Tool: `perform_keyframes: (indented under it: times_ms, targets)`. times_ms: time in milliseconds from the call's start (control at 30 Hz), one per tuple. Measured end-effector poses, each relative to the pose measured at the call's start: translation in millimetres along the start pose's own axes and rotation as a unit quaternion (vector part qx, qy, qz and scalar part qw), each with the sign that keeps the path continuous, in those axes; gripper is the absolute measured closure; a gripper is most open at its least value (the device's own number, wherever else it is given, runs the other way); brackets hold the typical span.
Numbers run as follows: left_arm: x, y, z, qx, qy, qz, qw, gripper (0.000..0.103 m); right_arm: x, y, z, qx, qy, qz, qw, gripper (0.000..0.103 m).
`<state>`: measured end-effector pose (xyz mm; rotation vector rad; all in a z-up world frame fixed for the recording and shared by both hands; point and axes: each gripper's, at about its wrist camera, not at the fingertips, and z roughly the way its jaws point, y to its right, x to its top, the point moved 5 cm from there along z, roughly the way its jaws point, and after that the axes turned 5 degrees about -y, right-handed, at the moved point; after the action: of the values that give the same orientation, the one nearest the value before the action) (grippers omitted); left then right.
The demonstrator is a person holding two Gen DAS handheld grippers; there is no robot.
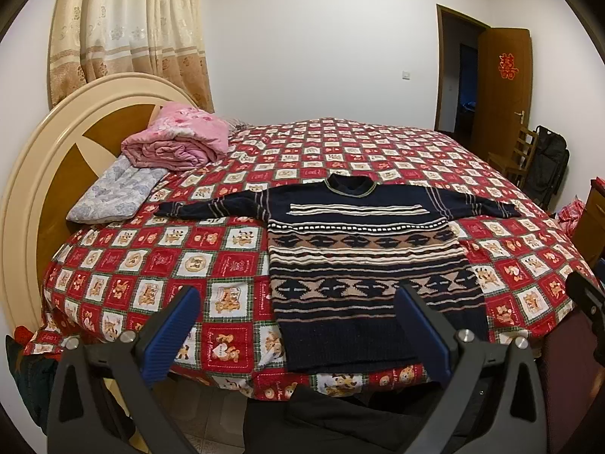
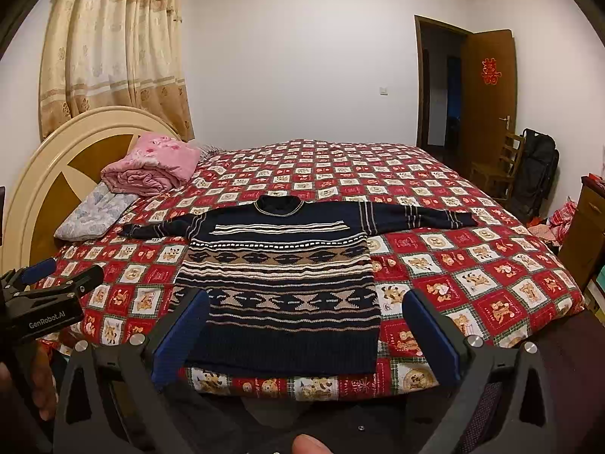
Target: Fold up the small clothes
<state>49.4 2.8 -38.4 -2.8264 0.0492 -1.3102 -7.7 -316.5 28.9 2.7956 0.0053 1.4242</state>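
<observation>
A folded pink quilt (image 1: 177,140) sits by the headboard (image 1: 45,174). The patterned navy sweater (image 1: 363,261) lies flat, sleeves spread, on the checkered bed (image 1: 151,265). The left hand-held gripper (image 1: 298,335) and right hand-held gripper (image 2: 306,338) hover spread apart, empty, before its hem.

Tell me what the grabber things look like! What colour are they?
Both the left gripper and the right gripper are black frames with silver bolts. Their flat fingers wear ribbed blue pads. White lettering on the left one's side reads "GenRobot.AI".
</observation>
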Motion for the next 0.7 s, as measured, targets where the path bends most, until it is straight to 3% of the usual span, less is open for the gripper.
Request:
perform_keyframes:
  times_ms: [700]
  targets:
    - [-0.2,-0.1,-0.2,-0.001,0.0,-0.001,1.0,0.0,-2.4,-3.2,3.9,0.006,-0.004,-0.007,1.0,0.001]
